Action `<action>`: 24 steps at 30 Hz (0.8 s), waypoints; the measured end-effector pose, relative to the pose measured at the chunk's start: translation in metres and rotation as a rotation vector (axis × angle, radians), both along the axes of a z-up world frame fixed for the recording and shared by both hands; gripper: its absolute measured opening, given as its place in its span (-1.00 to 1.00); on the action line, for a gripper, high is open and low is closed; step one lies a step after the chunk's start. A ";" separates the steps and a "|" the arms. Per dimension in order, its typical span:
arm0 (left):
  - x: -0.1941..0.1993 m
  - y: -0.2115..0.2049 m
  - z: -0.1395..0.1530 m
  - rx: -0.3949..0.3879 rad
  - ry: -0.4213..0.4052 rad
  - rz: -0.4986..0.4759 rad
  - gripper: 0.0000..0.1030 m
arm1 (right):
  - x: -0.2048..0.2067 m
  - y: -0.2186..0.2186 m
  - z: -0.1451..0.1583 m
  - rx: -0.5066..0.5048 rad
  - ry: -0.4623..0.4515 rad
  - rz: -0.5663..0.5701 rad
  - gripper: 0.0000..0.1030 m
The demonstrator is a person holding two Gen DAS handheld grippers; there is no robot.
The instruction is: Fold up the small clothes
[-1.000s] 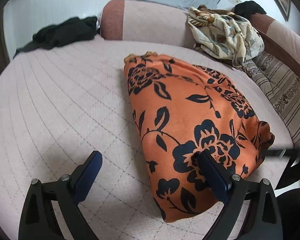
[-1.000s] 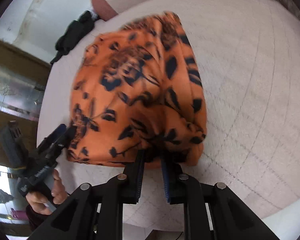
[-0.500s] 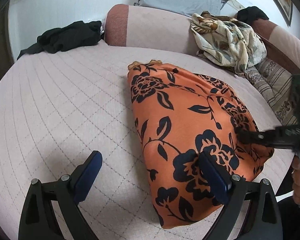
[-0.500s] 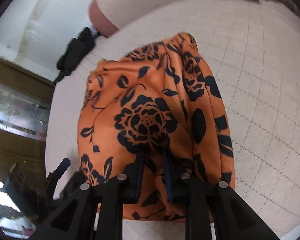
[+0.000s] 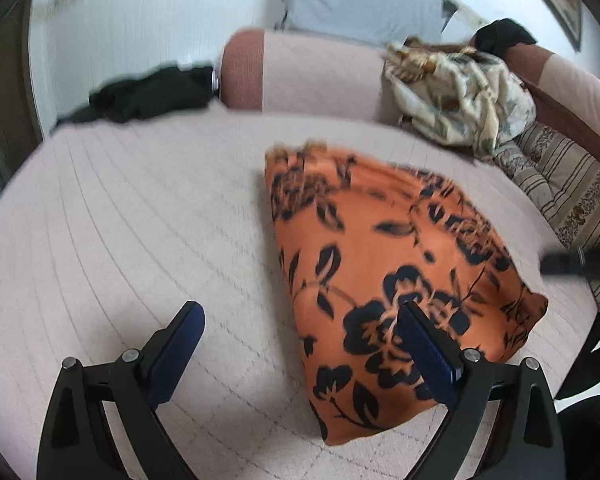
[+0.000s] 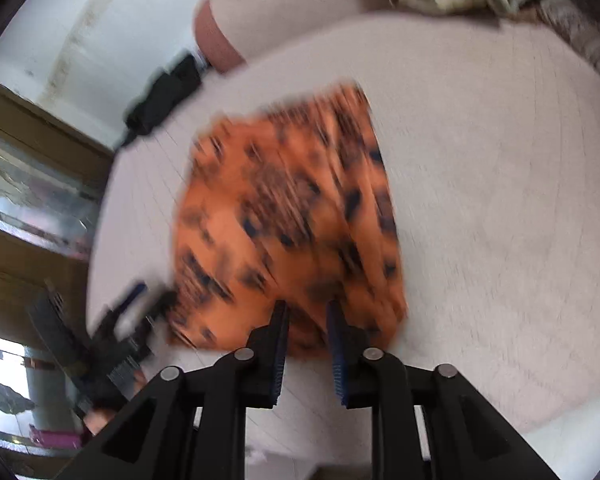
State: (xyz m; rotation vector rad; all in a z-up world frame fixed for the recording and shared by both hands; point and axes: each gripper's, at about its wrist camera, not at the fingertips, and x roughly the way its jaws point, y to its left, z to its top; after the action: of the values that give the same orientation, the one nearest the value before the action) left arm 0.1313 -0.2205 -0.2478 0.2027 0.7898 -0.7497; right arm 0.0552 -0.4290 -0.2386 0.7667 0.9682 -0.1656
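My left gripper (image 5: 300, 340) spread wide, empty. Right gripper (image 6: 307, 322) narrow; pinch on orange floral garment (image 5: 384, 280) unclear through blur. Garment folded on bed (image 5: 140, 220), open quilt leftward. Only left view shows striped pillow (image 5: 568, 196).

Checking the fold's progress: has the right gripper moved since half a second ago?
Yes. The right gripper has drawn back toward the near edge of the orange floral garment, which reaches less far toward the bolster.
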 end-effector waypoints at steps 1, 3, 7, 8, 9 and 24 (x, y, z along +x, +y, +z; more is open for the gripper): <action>-0.003 0.000 0.005 -0.003 -0.038 0.005 0.88 | 0.009 -0.003 0.006 0.002 -0.031 -0.009 -0.55; -0.004 -0.002 0.008 0.000 -0.069 0.009 0.88 | 0.030 -0.009 0.016 -0.021 -0.059 -0.029 -0.55; 0.001 -0.014 -0.004 0.067 -0.023 0.002 0.88 | 0.085 -0.017 -0.007 0.010 0.025 -0.031 -0.55; 0.003 -0.017 -0.010 0.092 -0.004 -0.002 0.88 | 0.101 -0.016 -0.020 0.035 0.054 -0.018 -0.55; 0.003 -0.020 -0.015 0.112 0.011 -0.007 0.88 | 0.110 -0.016 -0.034 0.054 0.090 -0.010 -0.54; 0.016 -0.005 -0.018 0.106 0.037 0.027 0.88 | 0.211 -0.006 -0.072 0.078 0.158 0.037 -0.53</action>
State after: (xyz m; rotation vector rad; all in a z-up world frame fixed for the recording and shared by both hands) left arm 0.1474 -0.2257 -0.2657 0.2737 0.8673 -0.6882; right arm 0.2661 -0.4354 -0.3107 0.8155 1.1434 -0.1586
